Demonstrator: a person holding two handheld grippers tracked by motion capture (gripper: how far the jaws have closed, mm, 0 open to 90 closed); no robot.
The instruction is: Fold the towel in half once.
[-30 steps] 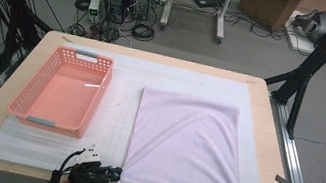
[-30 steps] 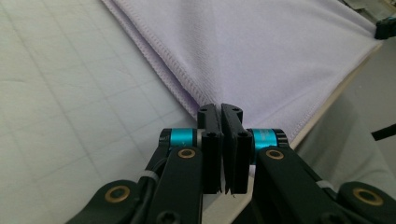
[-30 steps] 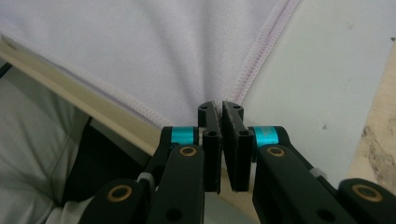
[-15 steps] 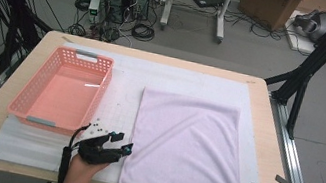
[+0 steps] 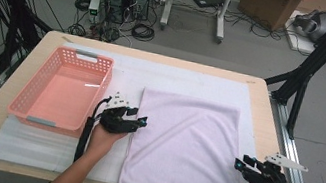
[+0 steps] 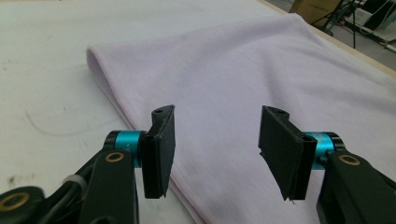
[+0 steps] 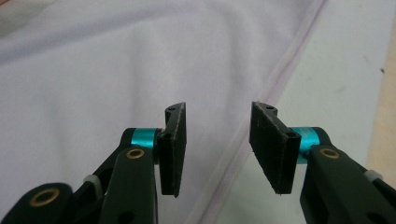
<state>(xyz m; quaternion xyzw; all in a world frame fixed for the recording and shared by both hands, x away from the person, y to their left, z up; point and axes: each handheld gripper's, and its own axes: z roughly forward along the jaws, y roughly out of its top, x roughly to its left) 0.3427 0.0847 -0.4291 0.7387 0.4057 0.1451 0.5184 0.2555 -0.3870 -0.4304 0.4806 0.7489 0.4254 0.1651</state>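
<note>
Both of my two-jaw grippers stood parted with nothing between the pads. My left gripper hung over the left edge of the pale lilac square terry towel, about midway along it, and its jaws had just been closing a touch after springing wide, with no cloth caught in them. My right gripper sat at the towel's right edge, toward the near corner, and its jaws too had just been narrowing, again pinching no fabric.

That towel lay flat, already folded over once, on the white foam mat covering the wooden table. The salmon-pink plastic slatted basket sat just beside it on the left, not touching the cloth.

I judged the step in hand to be taking hold of both side edges for another fold. In the left gripper view the rounded folded edge ran ahead of the pads; to do it well I would dip low and catch every layer of it. In the right gripper view the stitched hem passed between my pads, though whether it was one layer or several there I could not quite tell. I needed matching bites on both sides, or the fold would skew.
</note>
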